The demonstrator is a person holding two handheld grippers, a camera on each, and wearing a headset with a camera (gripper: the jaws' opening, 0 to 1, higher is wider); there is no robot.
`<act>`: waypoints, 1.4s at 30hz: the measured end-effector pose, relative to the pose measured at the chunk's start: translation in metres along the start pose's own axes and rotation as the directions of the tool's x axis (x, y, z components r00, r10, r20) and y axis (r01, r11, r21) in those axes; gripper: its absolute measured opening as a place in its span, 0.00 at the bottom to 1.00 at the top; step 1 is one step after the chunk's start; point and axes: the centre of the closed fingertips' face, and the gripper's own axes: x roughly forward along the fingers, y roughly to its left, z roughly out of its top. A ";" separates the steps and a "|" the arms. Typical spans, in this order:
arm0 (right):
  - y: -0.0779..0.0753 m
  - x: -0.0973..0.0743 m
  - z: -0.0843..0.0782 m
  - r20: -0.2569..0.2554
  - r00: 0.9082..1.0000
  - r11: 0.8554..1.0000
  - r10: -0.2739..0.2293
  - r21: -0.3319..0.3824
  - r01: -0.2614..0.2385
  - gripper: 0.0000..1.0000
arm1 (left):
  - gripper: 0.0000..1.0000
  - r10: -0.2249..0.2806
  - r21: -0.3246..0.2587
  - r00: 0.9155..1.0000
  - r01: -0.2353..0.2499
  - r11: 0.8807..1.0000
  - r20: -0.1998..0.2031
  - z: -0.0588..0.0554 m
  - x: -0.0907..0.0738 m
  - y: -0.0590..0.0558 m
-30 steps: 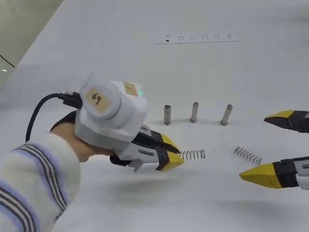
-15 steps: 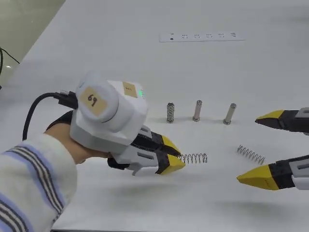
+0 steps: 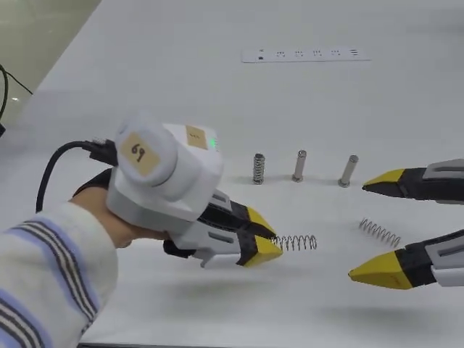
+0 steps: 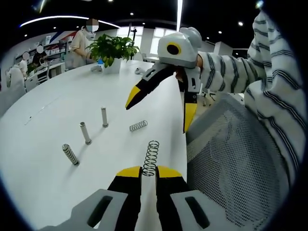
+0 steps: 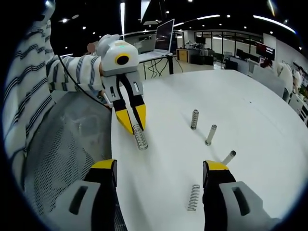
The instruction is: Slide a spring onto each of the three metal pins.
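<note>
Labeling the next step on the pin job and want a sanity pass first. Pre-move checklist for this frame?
1. Left gripper shut on the held spring by one end: ok.
2. Held spring's free end sticks out past the tips, open for a pin: ok.
3. Held spring lifted clear of the table: cannot tell.
4. Right gripper open and holding nothing: ok.
5. Loose spring lying on the table near the right gripper: ok.
6. First pin already carries a spring; middle pin and end pin stand bare: ok.
</note>
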 end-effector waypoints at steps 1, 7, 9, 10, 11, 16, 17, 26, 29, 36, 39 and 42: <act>0.001 0.001 0.000 -0.001 1.000 1.000 0.005 -0.004 -0.005 0.70 | 0.04 -0.001 -0.001 1.000 0.001 1.000 0.001 0.000 0.000 0.000; 0.007 0.008 0.005 -0.001 0.999 0.999 0.040 -0.032 -0.040 0.66 | 0.04 -0.006 0.003 1.000 0.006 1.000 0.014 0.005 0.000 -0.001; 0.010 0.010 0.007 -0.002 0.998 0.998 0.057 -0.039 -0.057 0.63 | 0.04 -0.008 0.007 1.000 0.008 1.000 0.014 0.005 0.000 -0.001; 0.011 0.011 0.007 -0.002 0.998 0.997 0.062 -0.041 -0.062 0.61 | 0.04 -0.009 0.008 1.000 0.009 1.000 0.013 0.006 0.000 -0.001; 0.012 0.012 0.009 -0.001 0.997 0.997 0.071 -0.044 -0.071 0.59 | 0.04 -0.010 0.011 1.000 0.010 1.000 0.014 0.006 0.001 -0.001; 0.018 0.015 0.013 0.006 0.995 0.993 0.099 -0.067 -0.098 0.51 | 0.03 -0.018 0.013 1.000 0.018 1.000 0.015 0.007 0.002 -0.003; 0.018 0.016 0.014 0.006 0.995 0.992 0.103 -0.074 -0.102 0.50 | 0.03 -0.020 0.014 1.000 0.020 1.000 0.017 0.007 0.002 -0.004; 0.034 0.020 0.009 -0.036 0.983 0.976 0.183 -0.117 -0.186 0.33 | 0.03 -0.036 0.022 0.999 0.035 0.999 0.028 0.011 0.004 -0.009; 0.034 0.021 0.010 -0.038 0.982 0.974 0.187 -0.124 -0.191 0.26 | 0.03 -0.043 0.022 0.999 0.042 0.999 0.025 0.010 0.005 -0.010; 0.036 0.023 0.012 -0.043 0.978 0.970 0.206 -0.122 -0.209 0.19 | 0.03 -0.055 0.021 0.998 0.055 0.998 0.027 0.011 0.007 -0.012; 0.037 0.024 0.011 -0.048 0.976 0.968 0.215 -0.126 -0.219 0.12 | 0.03 -0.063 0.022 0.998 0.062 0.998 0.030 0.011 0.008 -0.014; 0.036 0.026 0.010 -0.061 0.975 0.966 0.216 -0.134 -0.222 0.10 | 0.03 -0.060 0.021 0.998 0.059 0.998 0.036 0.012 0.008 -0.013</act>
